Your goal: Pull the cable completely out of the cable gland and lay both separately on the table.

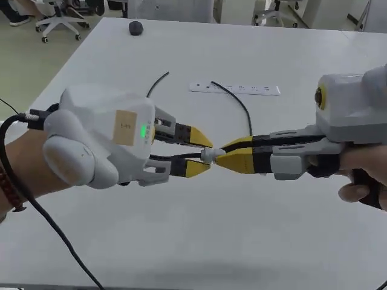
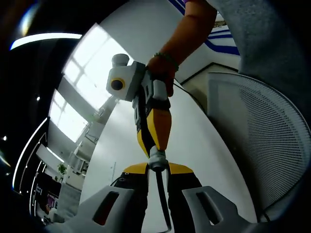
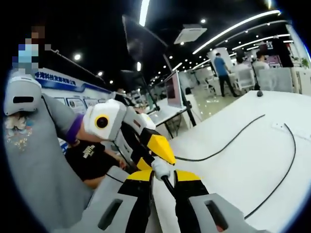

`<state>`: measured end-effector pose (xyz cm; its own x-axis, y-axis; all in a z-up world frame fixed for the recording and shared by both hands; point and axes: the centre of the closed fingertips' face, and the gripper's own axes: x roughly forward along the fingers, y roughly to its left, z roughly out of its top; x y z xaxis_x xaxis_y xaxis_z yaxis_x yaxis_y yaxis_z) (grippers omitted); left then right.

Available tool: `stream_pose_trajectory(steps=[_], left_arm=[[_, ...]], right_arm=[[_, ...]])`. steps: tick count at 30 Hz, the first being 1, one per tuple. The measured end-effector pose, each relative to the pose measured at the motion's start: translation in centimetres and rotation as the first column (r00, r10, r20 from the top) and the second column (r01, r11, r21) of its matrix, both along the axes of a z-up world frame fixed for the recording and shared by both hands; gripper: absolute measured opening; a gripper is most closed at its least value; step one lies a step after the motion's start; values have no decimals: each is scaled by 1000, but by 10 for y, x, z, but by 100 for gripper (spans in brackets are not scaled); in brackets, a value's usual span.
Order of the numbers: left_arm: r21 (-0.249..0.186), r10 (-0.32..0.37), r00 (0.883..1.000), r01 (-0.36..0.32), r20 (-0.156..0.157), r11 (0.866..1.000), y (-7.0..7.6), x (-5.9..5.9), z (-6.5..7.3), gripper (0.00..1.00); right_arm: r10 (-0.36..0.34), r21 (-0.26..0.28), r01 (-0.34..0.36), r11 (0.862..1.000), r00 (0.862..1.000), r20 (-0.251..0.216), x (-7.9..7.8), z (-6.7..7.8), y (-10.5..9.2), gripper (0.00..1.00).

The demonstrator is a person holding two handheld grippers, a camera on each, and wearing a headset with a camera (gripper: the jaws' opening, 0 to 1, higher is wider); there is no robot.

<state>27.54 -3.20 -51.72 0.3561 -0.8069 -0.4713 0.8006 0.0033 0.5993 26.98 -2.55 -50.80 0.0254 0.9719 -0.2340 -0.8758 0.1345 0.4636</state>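
Note:
A small white cable gland (image 1: pixel 208 155) hangs above the white table (image 1: pixel 181 229) between both grippers. My left gripper (image 1: pixel 207 154) comes in from the left, its yellow jaw tips closed on either side of the gland (image 2: pixel 156 158). Meeting it tip to tip from the right, my right gripper (image 1: pixel 222 152) has its jaws drawn to a point on the black cable (image 3: pixel 168 187) just behind the gland (image 3: pixel 162 169). The cable (image 1: pixel 240 107) trails back over the table. In the left gripper view another stretch of cable (image 2: pixel 161 194) runs down between the left jaws.
A white power strip (image 1: pixel 236 89) lies across the middle of the table behind the grippers. A dark mouse (image 1: pixel 135 26) sits near the far edge. Office chairs (image 1: pixel 57 21) stand beyond the table. People stand in the background of the right gripper view.

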Motion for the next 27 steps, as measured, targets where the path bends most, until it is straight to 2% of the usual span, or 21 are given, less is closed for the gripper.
stream_pose_trajectory(steps=[3,7,9,11,13,14,16,18,20,21,23,25,26,27], left_arm=[[12,-16,1000,15,17,1000,0,-3,-1,14],[3,-23,999,23,22,1000,0,-4,1,14],[3,-29,999,29,27,1000,0,-5,1,14],[4,-32,999,32,25,999,-1,-6,1,14],[-5,-30,999,30,22,1000,-1,-6,2,14],[-14,-26,1000,26,14,1000,-1,-5,3,14],[-19,-17,1000,17,10,1000,0,-4,4,14],[-22,-13,1000,13,7,1000,1,-3,4,14],[-30,-5,1000,5,-16,1000,1,-3,4,14],[-34,-4,1000,3,-18,999,1,-2,4,14],[-36,-1,1000,0,-26,999,1,-2,4,14],[-37,1,1000,-2,-31,999,1,-2,4,14],[-44,6,999,-8,-50,999,1,-1,4,14],[-51,7,998,-11,-64,999,1,-1,4,14]], right_arm=[[18,17,-17,1000,999,-47,-3,0,1,9],[36,27,-35,999,998,-56,-5,1,0,9],[56,31,-54,998,997,-45,-7,1,0,9],[61,25,-59,998,996,-66,-7,0,0,8],[68,24,-67,997,996,-64,-8,2,0,8],[76,19,-75,997,996,-40,-9,4,-1,8],[66,15,-66,998,997,-28,-8,4,1,7],[65,-3,-65,998,998,18,-8,5,1,7],[66,-14,-65,998,997,39,-9,5,2,7],[63,-30,-60,998,994,86,-9,5,2,7],[61,-37,-57,998,993,104,-10,6,3,7],[58,-49,-51,997,988,142,-10,6,3,6],[59,-63,-48,997,980,190,-8,6,3,6],[60,-72,-45,996,974,217,-8,6,3,6]])
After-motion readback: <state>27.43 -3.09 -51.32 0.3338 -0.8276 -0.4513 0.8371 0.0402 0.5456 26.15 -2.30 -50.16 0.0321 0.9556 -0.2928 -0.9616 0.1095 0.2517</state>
